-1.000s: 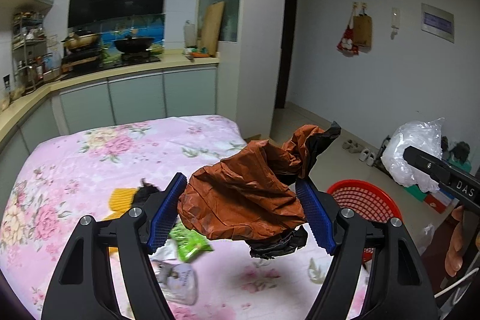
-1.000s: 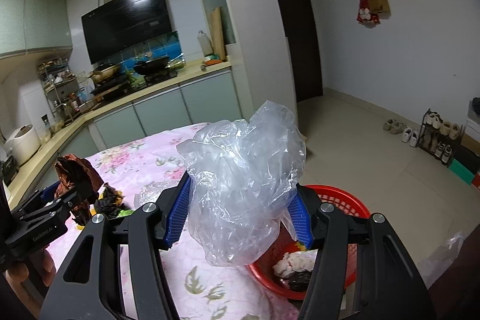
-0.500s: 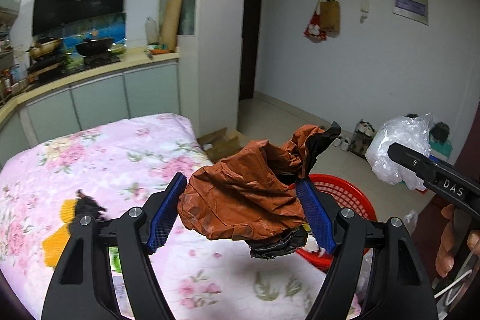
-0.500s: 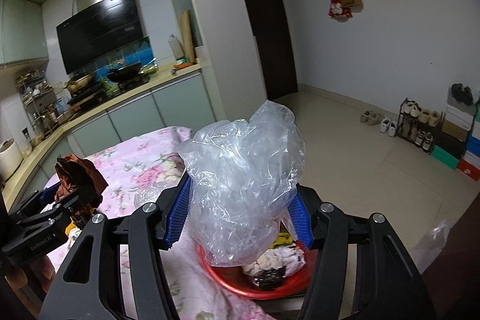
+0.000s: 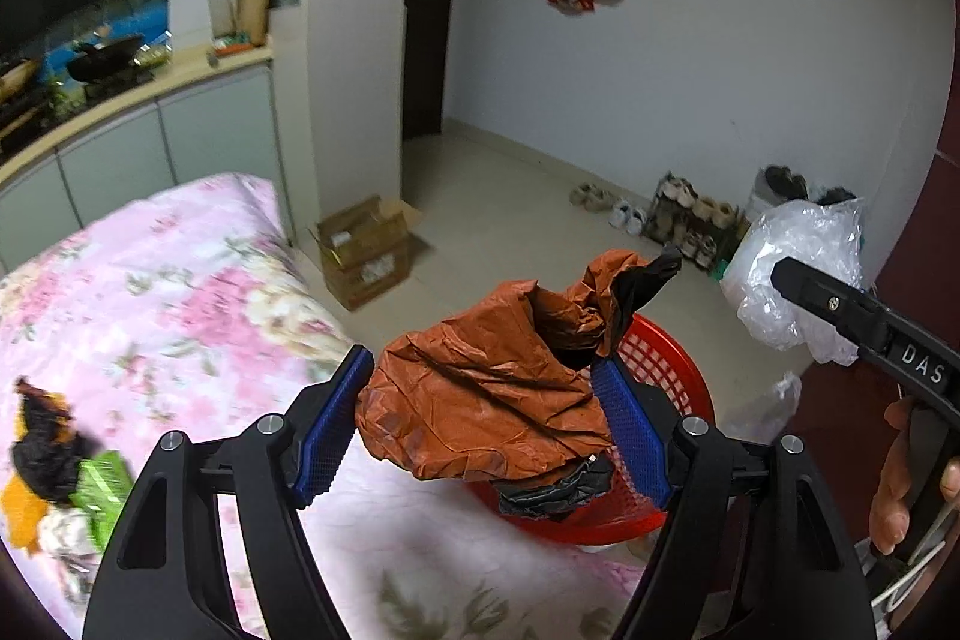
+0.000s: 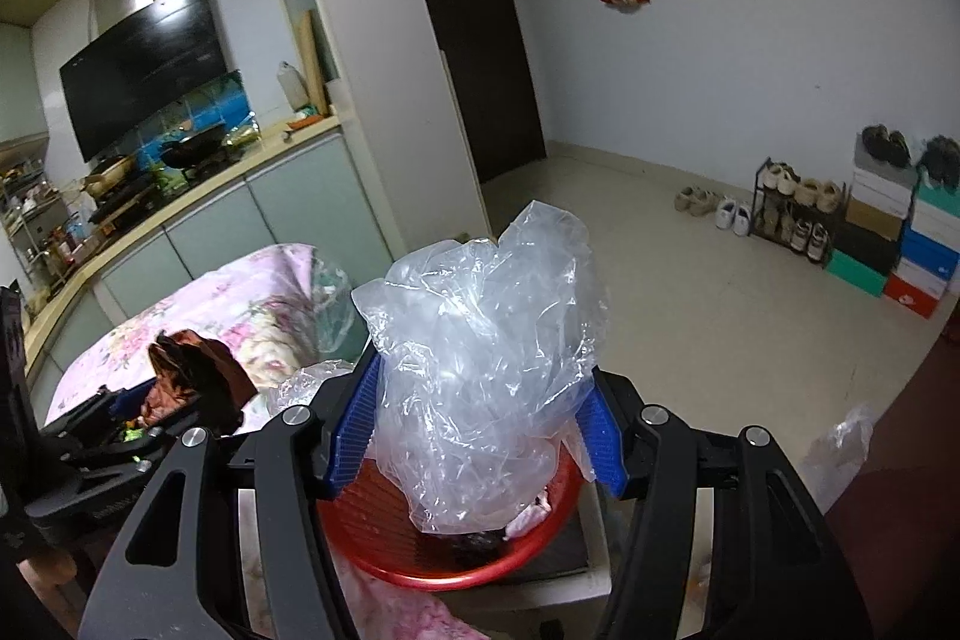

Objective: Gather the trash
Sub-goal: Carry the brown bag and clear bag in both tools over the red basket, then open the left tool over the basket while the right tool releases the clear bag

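Observation:
My left gripper (image 5: 483,427) is shut on a crumpled orange-brown bag (image 5: 480,394) with black plastic under it, held over the near rim of a red basket (image 5: 672,376). My right gripper (image 6: 477,439) is shut on a clear plastic bag (image 6: 480,340), held right above the red basket (image 6: 432,562), which holds some white and dark scraps. The right gripper with its clear bag (image 5: 798,274) shows at the right of the left wrist view. The left gripper with its orange bag (image 6: 192,370) shows at the left of the right wrist view.
The table wears a pink floral cloth (image 5: 180,292). More trash, orange, black and green pieces (image 5: 60,472), lies at its left. A cardboard box (image 5: 366,250) and a shoe rack (image 6: 792,214) stand on the floor. A kitchen counter (image 6: 198,196) runs behind.
Both grippers have swung right with their bags, from over the table to above the red basket. The basket has come closer under both bags.

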Demonstrator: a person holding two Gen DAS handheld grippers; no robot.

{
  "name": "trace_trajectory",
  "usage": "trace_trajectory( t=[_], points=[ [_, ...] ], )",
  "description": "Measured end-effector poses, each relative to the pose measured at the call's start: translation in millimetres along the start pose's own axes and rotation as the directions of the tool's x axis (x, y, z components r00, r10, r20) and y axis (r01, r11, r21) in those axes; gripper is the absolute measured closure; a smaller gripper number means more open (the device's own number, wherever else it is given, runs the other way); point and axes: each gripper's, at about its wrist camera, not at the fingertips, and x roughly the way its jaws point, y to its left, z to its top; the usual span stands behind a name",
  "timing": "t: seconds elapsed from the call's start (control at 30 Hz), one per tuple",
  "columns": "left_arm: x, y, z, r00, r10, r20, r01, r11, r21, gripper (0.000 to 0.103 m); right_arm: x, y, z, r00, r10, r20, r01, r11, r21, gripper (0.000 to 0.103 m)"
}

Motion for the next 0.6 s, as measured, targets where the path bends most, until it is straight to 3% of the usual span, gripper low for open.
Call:
trace_trajectory(
  t=[0.33, 0.6],
  points=[
    [65, -23, -9, 0.987, -0.037, -0.154, 0.040, 0.999, 0.018, 0.031, 27, -19, -8, 0.996, -0.053, -0.077, 0.054, 0.999, 0.007, 0.046],
    [89, -27, -17, 0.977, -0.038, -0.208, 0.040, 0.999, 0.004, 0.027, 38, -21, -13, 0.994, -0.045, -0.104, 0.046, 0.999, 0.007, 0.046]
  ],
)
